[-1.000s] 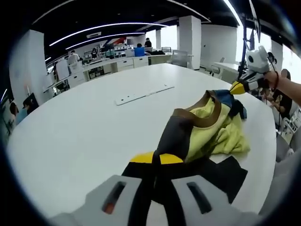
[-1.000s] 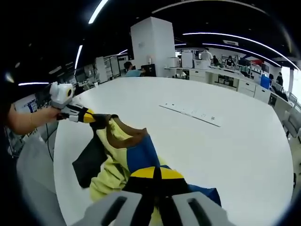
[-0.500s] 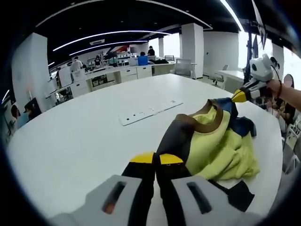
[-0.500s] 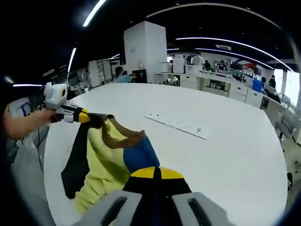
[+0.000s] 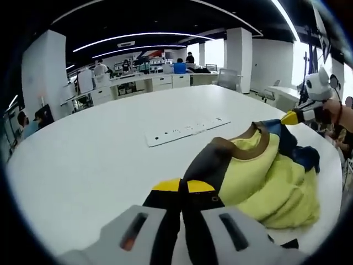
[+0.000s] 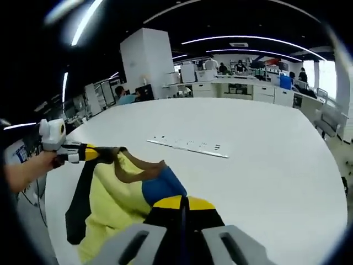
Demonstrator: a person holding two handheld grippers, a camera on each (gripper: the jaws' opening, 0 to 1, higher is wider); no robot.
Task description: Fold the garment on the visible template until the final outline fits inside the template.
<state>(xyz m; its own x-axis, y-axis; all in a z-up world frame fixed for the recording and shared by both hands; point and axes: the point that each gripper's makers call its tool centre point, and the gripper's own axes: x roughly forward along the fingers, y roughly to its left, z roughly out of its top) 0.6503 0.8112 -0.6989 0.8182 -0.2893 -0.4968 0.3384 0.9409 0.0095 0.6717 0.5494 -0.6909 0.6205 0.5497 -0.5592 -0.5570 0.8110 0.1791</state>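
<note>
Across the white desk (image 5: pixel 83 165) the yellow, blue and black garment (image 5: pixel 265 176) hangs bunched and unfolded between both grippers, so I judge the folding barely begun, every fold left and no template outline discernible. Its brown-collared upper edge runs gripper to gripper, body sagging deskward. Left gripper (image 5: pixel 183 187) and right gripper (image 6: pixel 179 203) each have fingers clamped on the cloth.

A wide white tabletop (image 5: pixel 94 160) with a rounded edge spreads under an open office. A long white strip with small dark marks (image 5: pixel 187 130) lies flat on it, seen also in the right gripper view (image 6: pixel 187 147). The ceiling is dark, crossed by curved white light lines (image 5: pixel 138 37). A square white column (image 6: pixel 144 63) rises behind the tabletop, and another (image 5: pixel 238 52) stands near bright windows (image 5: pixel 212 52). White desks and cabinets (image 5: pixel 149 83) line the far side, where people sit and stand.
</note>
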